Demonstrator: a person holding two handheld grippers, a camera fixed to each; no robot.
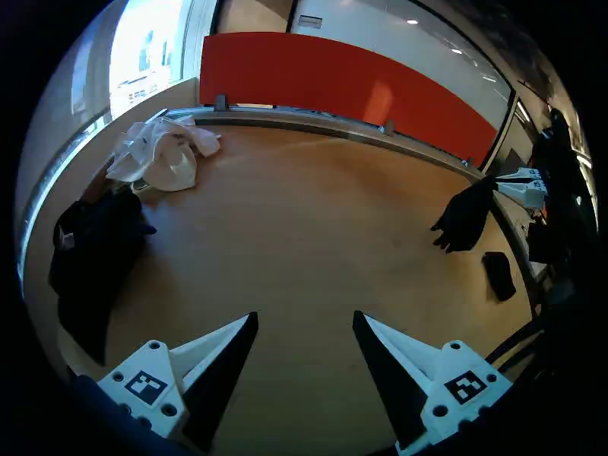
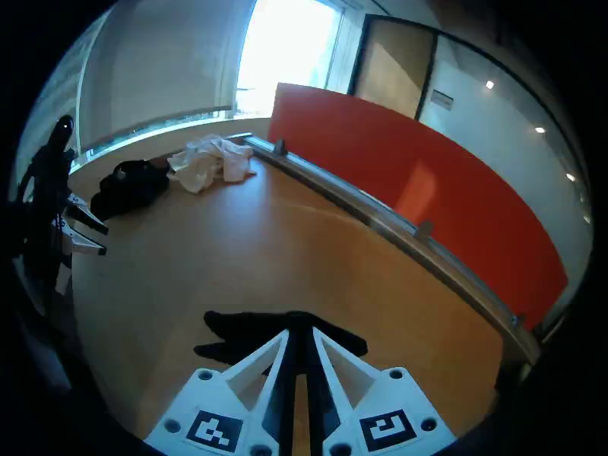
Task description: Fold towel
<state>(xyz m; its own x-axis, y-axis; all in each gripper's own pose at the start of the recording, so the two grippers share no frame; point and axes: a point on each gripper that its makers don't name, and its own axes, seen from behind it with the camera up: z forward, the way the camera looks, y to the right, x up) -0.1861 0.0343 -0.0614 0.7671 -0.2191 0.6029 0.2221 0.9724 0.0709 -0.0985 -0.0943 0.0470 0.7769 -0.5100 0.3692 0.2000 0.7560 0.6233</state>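
A small black towel (image 1: 462, 216) hangs crumpled from my right gripper (image 1: 508, 185) above the right side of the wooden table (image 1: 304, 228). In the right gripper view the towel (image 2: 243, 328) spreads just past the fingertips, and the right gripper (image 2: 300, 336) is shut on its near edge. My left gripper (image 1: 304, 319) is open low over the table's near side, with nothing between its fingers. It also appears at the far left of the right gripper view as the left gripper (image 2: 87, 226).
A white cloth pile (image 1: 163, 152) (image 2: 209, 161) and a dark cloth heap (image 1: 95, 243) (image 2: 129, 186) lie at the table's far corner by the window. A red partition (image 1: 342, 83) (image 2: 425, 197) with a metal rail borders the table. A small black object (image 1: 499, 275) rests near the right edge.
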